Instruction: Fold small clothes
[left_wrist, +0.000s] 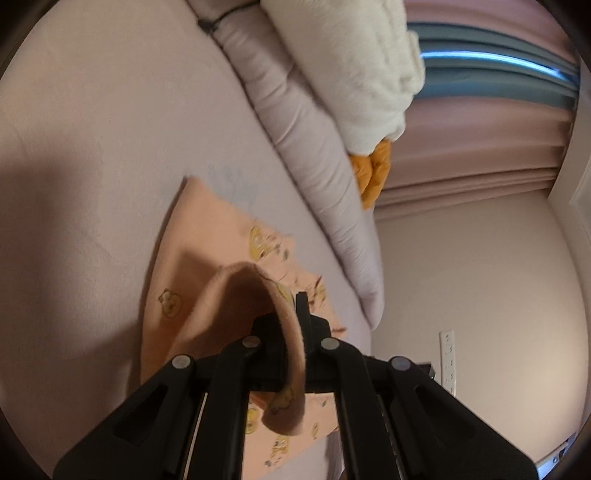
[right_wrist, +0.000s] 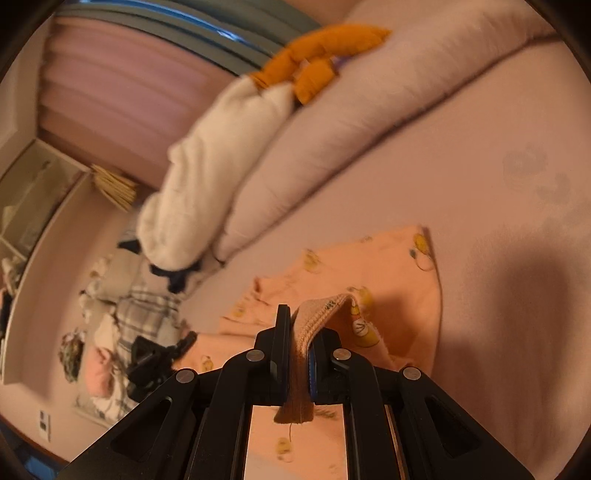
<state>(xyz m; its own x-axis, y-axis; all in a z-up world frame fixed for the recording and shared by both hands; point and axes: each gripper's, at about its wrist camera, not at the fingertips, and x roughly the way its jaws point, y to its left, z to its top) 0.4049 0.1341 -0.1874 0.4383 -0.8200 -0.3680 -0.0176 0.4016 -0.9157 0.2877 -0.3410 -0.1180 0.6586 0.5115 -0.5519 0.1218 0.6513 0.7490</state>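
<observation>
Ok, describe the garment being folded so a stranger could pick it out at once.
Start from the wide pale pink bed sheet, with the long rolled duvet along its far side. In front of that roll lies the peach garment, both tongs, left and right, clamped on its edges. Alone among its neighbours, it carries small yellow cartoon prints.

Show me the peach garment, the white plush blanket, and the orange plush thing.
peach garment (left_wrist: 192, 236): left wrist view, flat upper panel.
white plush blanket (right_wrist: 207, 184): right wrist view, middle of roll.
orange plush thing (left_wrist: 373, 173): left wrist view, centre.
</observation>
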